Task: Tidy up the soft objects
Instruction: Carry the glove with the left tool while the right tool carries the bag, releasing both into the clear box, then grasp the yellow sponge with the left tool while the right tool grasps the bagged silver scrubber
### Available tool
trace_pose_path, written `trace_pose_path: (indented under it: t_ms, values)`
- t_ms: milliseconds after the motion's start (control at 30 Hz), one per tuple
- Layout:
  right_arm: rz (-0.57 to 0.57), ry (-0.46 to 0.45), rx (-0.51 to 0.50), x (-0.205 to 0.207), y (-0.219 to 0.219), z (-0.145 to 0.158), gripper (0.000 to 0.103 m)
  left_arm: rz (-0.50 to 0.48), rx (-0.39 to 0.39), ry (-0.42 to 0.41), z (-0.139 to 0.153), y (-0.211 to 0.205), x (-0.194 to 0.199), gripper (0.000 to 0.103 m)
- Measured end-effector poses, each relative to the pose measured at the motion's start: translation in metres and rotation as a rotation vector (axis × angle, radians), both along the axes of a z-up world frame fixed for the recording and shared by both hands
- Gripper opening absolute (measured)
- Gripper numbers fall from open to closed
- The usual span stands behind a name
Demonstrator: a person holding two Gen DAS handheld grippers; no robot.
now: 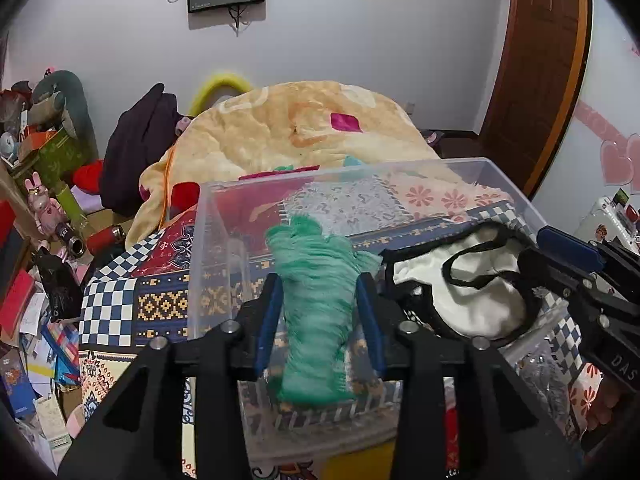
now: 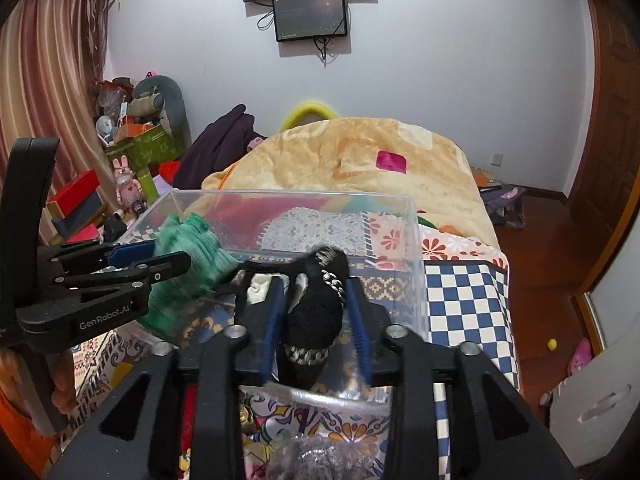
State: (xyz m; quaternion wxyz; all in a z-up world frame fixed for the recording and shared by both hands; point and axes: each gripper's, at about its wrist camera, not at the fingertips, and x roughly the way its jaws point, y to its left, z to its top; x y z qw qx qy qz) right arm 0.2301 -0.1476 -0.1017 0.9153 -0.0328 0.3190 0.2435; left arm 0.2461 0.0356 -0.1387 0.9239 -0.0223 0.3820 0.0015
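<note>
A clear plastic bin point(image 1: 208, 216) stands on the patterned bedspread; it also shows in the right wrist view point(image 2: 416, 240). My left gripper point(image 1: 320, 292) is shut on a fuzzy green soft item point(image 1: 316, 304) and holds it over the bin's left half; the item also shows in the right wrist view point(image 2: 188, 264). My right gripper point(image 2: 316, 300) is shut on a black garment with beaded trim point(image 2: 316, 312). In the left wrist view that garment shows as black-and-white cloth point(image 1: 472, 280) over the bin's right side, with the right gripper point(image 1: 560, 268) beside it.
A yellow quilt point(image 2: 360, 160) covers the far bed. Boxes, toys and a pink rabbit figure point(image 2: 126, 184) crowd the left floor. A wooden door point(image 1: 536, 60) is at the right. Screens point(image 2: 308, 16) hang on the wall.
</note>
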Motion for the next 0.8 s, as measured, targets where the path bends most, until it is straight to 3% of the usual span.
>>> trace_pose_path:
  t_ms: [67,200,500,667,800]
  values:
    - [-0.001,-0.016,0.001,-0.004,-0.004,0.004,0.049,-0.005,-0.001,-0.014,0.004,0.0,-0.006,0.043]
    - [-0.003,-0.048,0.003,-0.013,-0.011,0.012,0.057,-0.015,-0.016,-0.042,0.016,-0.001,-0.019,0.046]
    - [-0.008,-0.124,0.034,-0.041,-0.031,0.028,0.075,-0.023,-0.069,-0.135,0.045,0.003,-0.063,0.073]
    - [-0.009,-0.103,0.037,-0.05,-0.038,0.019,0.082,-0.033,-0.089,-0.132,0.041,0.003,-0.082,0.083]
    - [-0.006,-0.048,0.016,-0.055,-0.039,0.0,0.082,-0.044,-0.089,-0.091,0.026,-0.001,-0.092,0.085]
